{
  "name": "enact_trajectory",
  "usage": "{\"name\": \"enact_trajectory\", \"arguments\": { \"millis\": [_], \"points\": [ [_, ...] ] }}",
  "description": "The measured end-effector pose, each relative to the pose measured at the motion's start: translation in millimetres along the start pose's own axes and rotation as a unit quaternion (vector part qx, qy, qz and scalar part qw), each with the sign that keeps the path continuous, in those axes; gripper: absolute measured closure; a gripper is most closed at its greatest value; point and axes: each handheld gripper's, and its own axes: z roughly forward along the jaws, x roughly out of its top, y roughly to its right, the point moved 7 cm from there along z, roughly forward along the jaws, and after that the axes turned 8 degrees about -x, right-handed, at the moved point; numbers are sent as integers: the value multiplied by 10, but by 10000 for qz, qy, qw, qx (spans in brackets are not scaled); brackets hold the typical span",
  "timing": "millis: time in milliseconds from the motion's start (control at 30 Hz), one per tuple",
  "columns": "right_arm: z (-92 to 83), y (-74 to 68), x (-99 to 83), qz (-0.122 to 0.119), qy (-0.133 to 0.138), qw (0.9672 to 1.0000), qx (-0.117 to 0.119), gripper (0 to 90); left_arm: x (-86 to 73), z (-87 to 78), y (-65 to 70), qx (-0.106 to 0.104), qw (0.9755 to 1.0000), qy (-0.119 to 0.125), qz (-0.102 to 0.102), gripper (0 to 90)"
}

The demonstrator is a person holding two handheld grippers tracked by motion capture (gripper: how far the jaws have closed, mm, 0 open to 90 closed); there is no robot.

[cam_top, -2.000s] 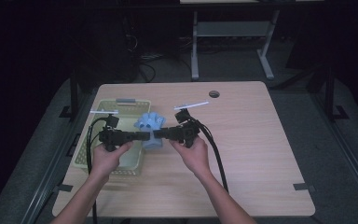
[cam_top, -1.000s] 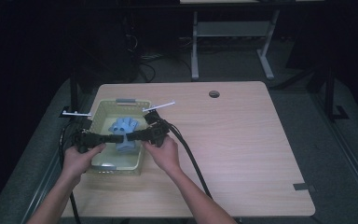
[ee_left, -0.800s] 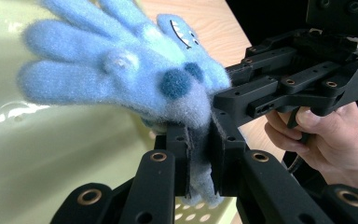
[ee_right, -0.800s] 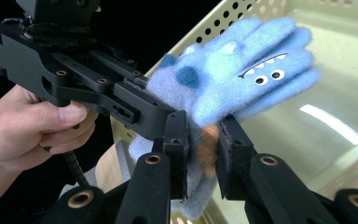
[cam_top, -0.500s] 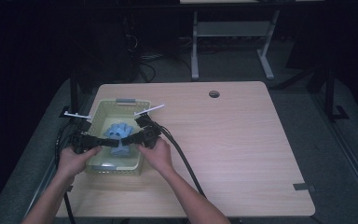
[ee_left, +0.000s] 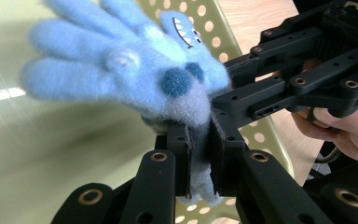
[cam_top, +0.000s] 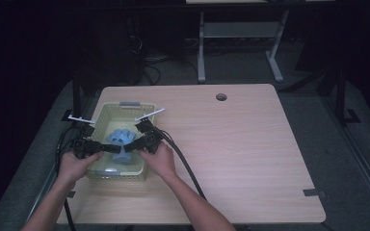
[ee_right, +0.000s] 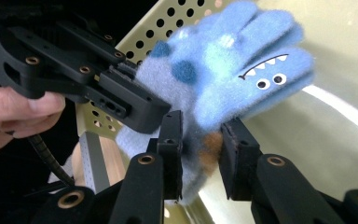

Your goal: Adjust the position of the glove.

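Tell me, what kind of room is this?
Probably a lab or recording workspace: a bare light wooden table in a dark room, cabled black handheld grippers gripping a fuzzy blue monster glove over a perforated pale green basket.

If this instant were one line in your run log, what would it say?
left hand-held gripper: shut on blue glove | right hand-held gripper: shut on blue glove | place: over green basket | table

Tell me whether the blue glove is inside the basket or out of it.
Inside, but held, not lying loose: the blue glove hangs within the basket walls, pinched at its cuff by the left gripper and the right gripper.
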Motion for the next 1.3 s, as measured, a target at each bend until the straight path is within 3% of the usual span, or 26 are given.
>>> {"name": "enact_trajectory", "arguments": {
  "millis": [233, 300, 467, 567, 633, 700, 767, 900, 967, 1000, 1033, 1100, 1133, 1167, 1200, 1300],
  "points": [
    [-79, 41, -27, -40, -82, 9994, -345, 706, -1, 49, -42, 213, 9997, -73, -15, 801],
    [-100, 49, -27, -51, -76, 9993, -361, 706, -14, 51, -83, 388, 9991, -176, 30, 802],
    [-154, 34, -5, -112, 45, 9994, -325, 696, -49, 161, -147, 725, 9961, -500, -101, 795],
    [-167, 26, -4, -115, 59, 9995, -286, 692, -72, 247, -196, 1067, 9918, -687, -154, 783],
    [-189, 25, -3, -143, 93, 9995, -276, 691, -72, 239, -204, 1272, 9884, -821, -76, 748],
    [-211, 26, 1, -133, 111, 9995, -264, 689, -56, 218, -201, 1511, 9844, -901, -60, 667],
    [-242, 28, 10, -170, 185, 9994, -241, 685, -20, 161, -199, 1815, 9787, -953, -69, 587],
    [-303, 29, 11, -153, 231, 9993, -235, 685, 19, 93, -178, 1986, 9760, -898, 31, 598],
    [-314, 37, 12, -152, 251, 9993, -247, 685, 28, 89, -144, 1950, 9766, -903, 131, 631],
    [-328, 43, 13, -145, 256, 9992, -253, 685, 33, 87, -134, 2038, 9745, -919, 216, 651],
    [-340, 57, 13, -141, 280, 9992, -266, 685, 32, 107, -122, 2049, 9741, -921, 255, 700],
    [-355, 72, 9, -142, 296, 9991, -256, 685, 7, 157, -136, 2048, 9718, -1127, 301, 744],
    [-374, 71, 7, -120, 294, 9992, -252, 685, -17, 220, -171, 2192, 9667, -1284, 295, 750],
    [-374, 71, 7, -120, 294, 9992, -252, 685, -17, 220, -171, 2192, 9667, -1284, 295, 754],
    [-388, 69, 5, -135, 308, 9992, -232, 683, -30, 249, -186, 2195, 9651, -1398, 284, 756],
    [-404, 74, 8, -156, 337, 9990, -236, 682, -57, 324, -231, 2304, 9584, -1670, 242, 754]
  ]
}}
